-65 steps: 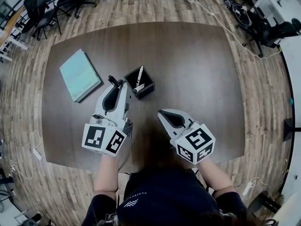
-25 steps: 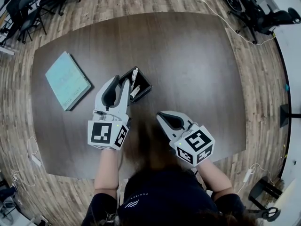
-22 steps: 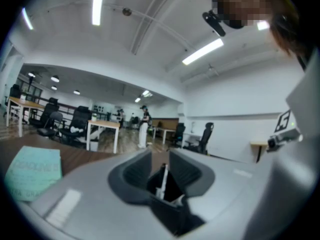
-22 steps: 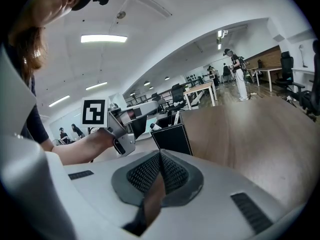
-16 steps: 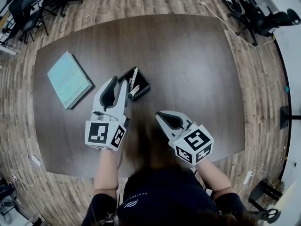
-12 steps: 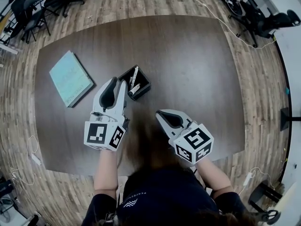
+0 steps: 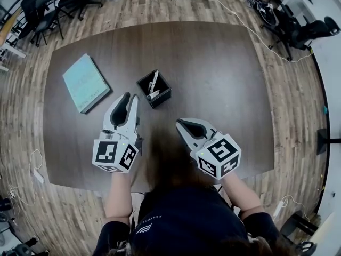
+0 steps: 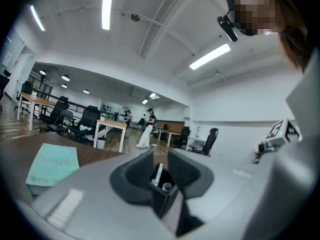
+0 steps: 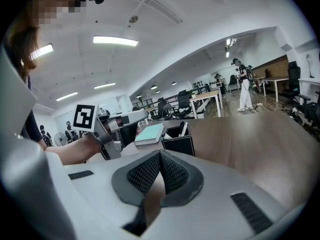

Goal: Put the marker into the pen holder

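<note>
The black square pen holder (image 7: 154, 89) stands on the brown table (image 7: 224, 73), with a white marker (image 7: 154, 81) leaning inside it and a second pen end (image 7: 151, 95) below that. My left gripper (image 7: 129, 96) hovers just short of the holder's near-left corner, open by a narrow gap and holding nothing. In the left gripper view the holder (image 8: 163, 196) and the white marker (image 8: 158, 173) show through that gap. My right gripper (image 7: 179, 122) is shut and empty, nearer the person; its view shows the holder (image 9: 178, 143) ahead.
A teal book (image 7: 86, 83) lies on the table left of the holder, also seen from the right gripper (image 9: 150, 133). Office chairs (image 7: 45, 15) and cables (image 7: 250, 23) sit on the wood floor around the table. The table's near edge runs under both grippers.
My left gripper held a dark-tipped marker beside the holder, reached the holder's rim, and has now drawn back toward the person with nothing in it. The right gripper barely moved.
</note>
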`<state>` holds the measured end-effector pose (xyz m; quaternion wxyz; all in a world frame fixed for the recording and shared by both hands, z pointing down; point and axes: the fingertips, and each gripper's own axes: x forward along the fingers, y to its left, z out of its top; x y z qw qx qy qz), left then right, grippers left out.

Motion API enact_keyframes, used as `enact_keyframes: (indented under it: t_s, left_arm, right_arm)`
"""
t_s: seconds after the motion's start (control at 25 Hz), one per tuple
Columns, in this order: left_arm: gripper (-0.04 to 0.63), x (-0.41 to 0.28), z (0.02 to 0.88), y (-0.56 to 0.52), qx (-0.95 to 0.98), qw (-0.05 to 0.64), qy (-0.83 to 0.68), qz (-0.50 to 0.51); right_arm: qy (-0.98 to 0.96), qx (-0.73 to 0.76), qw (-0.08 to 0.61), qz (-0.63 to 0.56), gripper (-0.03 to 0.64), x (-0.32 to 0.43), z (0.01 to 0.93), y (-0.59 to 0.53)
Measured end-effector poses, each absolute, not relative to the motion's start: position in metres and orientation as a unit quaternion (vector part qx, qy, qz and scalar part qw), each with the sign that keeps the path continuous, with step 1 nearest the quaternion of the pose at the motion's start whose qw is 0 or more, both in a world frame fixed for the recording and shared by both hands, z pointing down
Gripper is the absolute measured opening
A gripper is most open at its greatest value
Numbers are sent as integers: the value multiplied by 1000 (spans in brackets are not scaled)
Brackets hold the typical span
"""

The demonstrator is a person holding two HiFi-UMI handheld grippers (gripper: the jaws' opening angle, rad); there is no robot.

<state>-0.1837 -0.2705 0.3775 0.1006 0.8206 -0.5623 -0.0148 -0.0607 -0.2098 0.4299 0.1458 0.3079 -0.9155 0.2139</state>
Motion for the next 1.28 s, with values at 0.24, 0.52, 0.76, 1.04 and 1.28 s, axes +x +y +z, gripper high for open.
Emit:
enact_keyframes:
  t_s: [0.24,0.52,0.76,1.04,1.28]
  left_arm:
    - [67,-177,380,-248,820,96,-565,12]
    - [58,-169,374,-226,813,90,-575,18]
    - [58,-166,376,-209,806,100,-584,21]
    - [58,-165,377,-194,798,120,-591,16]
    - [58,-161,381,-181,796,132,-591,20]
  right_arm:
    - [-920,305,139,203,0,-56,420,-203]
    - [-924,306,132,187,0,-45,406,-201]
    - [-925,311,126,176,0,-36,398,-202]
    - [-927,308,129,168,0,-32,396,-198]
    - [-929,307,128,162,0,-32,395,-195]
